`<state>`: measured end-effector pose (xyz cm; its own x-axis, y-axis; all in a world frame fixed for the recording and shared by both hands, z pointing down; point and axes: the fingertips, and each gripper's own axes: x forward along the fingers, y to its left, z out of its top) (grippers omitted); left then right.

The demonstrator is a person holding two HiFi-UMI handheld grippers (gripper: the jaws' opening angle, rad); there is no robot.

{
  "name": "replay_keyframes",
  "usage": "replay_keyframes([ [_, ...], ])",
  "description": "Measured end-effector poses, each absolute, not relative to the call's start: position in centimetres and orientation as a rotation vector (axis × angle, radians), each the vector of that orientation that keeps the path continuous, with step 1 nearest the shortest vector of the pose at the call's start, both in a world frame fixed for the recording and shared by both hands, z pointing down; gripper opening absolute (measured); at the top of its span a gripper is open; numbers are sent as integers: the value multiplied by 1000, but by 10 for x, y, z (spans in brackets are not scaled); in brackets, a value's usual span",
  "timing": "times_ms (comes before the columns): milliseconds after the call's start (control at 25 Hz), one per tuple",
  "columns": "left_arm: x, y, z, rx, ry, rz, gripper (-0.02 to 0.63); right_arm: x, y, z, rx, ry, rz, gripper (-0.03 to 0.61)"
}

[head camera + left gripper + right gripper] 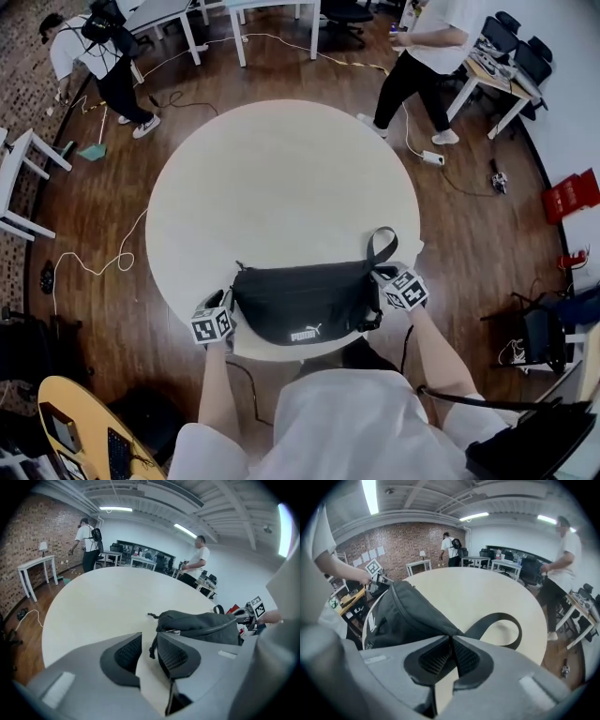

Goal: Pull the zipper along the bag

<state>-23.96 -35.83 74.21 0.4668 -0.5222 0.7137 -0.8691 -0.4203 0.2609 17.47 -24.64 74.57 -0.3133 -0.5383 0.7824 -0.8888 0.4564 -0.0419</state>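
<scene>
- Zipper (pixel 206 625) runs as a pale line along the top of the soft black waist bag (pixel 300 300). The bag lies at the near edge of the round, pale table (pixel 281 178), between both grippers.
- Only the left gripper view shows the thin black pull cord (pixel 152 647). It hangs in the gap between the ribbed pads of the left gripper (pixel 149 639), which stand a little apart and do not pinch it.
- The right gripper view shows the right gripper (pixel 451 641) clamped on the bag's end corner, where a flat webbing strap (pixel 480 623) loops out.
- Only the head view shows the white logo (pixel 307 333) on the bag's front.
</scene>
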Motion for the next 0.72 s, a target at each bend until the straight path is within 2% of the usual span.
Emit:
replay_keyframes([
  [80, -239, -349, 730, 2150, -1135, 663, 169, 175, -239, 726, 1313, -2051, 631, 50],
  [160, -237, -337, 714, 2201, -1146, 608, 215, 178, -228, 699, 1463, -2104, 627, 153],
  [240, -231, -323, 697, 2249, -1161, 558, 237, 181, -212, 667, 1608, -2133, 591, 199],
  [440, -189, -285, 637, 2431, -1158, 452, 284, 160, -178, 594, 1789, -2218, 442, 263],
  [720, -132, -200, 517, 2683, -1193, 192, 303, 107, -122, 506, 1782, -2371, 148, 307],
])
